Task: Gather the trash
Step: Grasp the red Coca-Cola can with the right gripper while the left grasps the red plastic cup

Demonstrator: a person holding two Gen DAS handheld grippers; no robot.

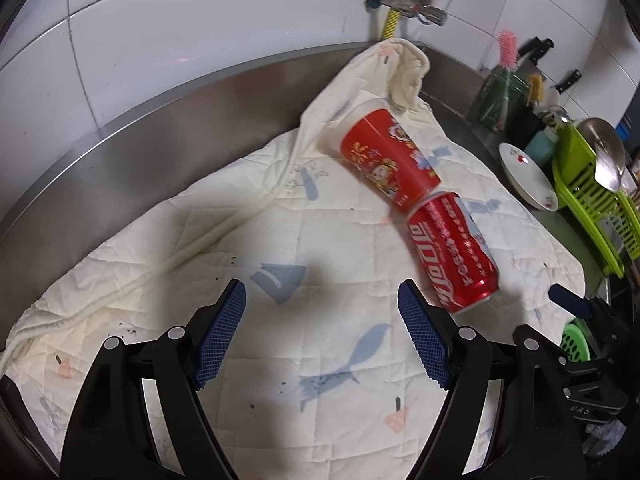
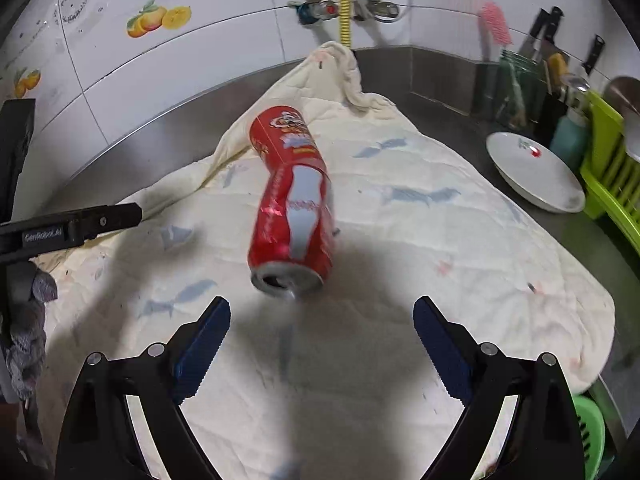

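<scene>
A dented red cola can point(image 1: 454, 250) lies on its side on a white quilted cloth point(image 1: 280, 240). A red paper cup point(image 1: 386, 158) lies on its side behind it, touching its far end. My left gripper point(image 1: 322, 296) is open and empty above the cloth, the can just beyond its right finger. In the right wrist view the can point(image 2: 294, 220) lies end-on with its opening toward me, and the cup point(image 2: 284, 132) is behind it. My right gripper point(image 2: 322, 312) is open and empty, just short of the can's opening.
The cloth point(image 2: 440, 240) covers a steel counter with a tiled wall and taps behind. A white plate point(image 2: 534, 172), a green dish rack point(image 2: 612, 176) and a knife block stand at the right. A green basket point(image 2: 588, 428) sits low at the right.
</scene>
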